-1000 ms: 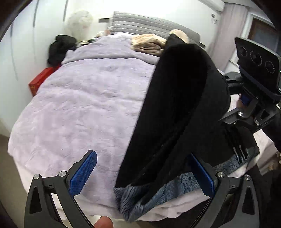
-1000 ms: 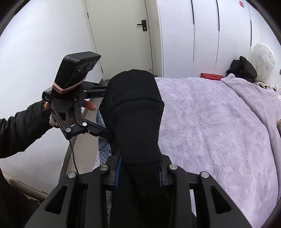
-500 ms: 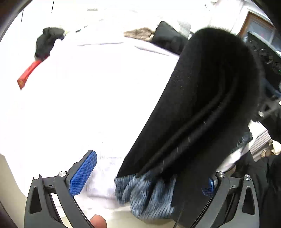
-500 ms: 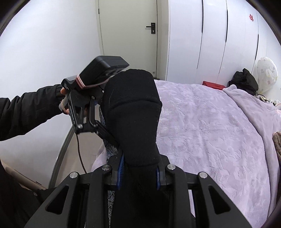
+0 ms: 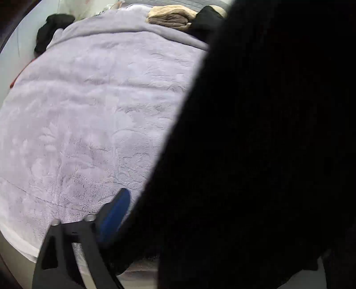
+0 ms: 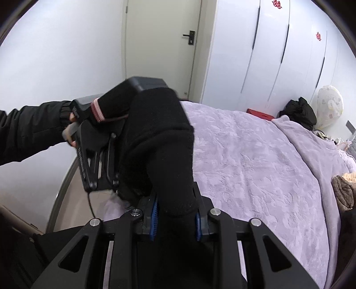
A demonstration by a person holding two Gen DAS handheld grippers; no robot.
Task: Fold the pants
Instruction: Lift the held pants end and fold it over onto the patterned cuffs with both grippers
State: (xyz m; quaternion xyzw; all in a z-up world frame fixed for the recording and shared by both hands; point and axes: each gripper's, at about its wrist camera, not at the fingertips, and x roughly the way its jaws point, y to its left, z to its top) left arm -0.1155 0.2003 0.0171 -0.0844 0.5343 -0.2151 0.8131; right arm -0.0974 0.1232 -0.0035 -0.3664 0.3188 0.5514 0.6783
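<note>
Left wrist view: I'm looking at black pants [image 5: 255,144] filling everything from twelve o'clock round to six, draped right across the lens. Only one finger of the left gripper [image 5: 178,233] is showing, its blue pad [image 5: 115,213] poking up at seven o'clock with its inner edge meeting the cloth; the other finger is buried behind the fabric, so I can't tell whether this claw is clamping or just gaping. The purple blanket [image 5: 89,122] is spreading out from nine to eleven. A brown heap [image 5: 171,16] is sitting at twelve, and a dark bundle [image 5: 53,29] at eleven.

Right wrist view: I'm seeing the right gripper [image 6: 175,215] at six o'clock, squeezing a thick fold of the pants [image 6: 160,137] between its two blue pads [image 6: 154,214]; the cloth is rising in a hump toward centre. At nine o'clock the person's hand [image 6: 71,124] is holding the left gripper [image 6: 106,164] hard against the hump's side, its fingertips lost in the fabric. The blanket [image 6: 255,166] is stretching off to three. A door [image 6: 160,44] is standing at twelve, a wardrobe [image 6: 278,51] at one.
</note>
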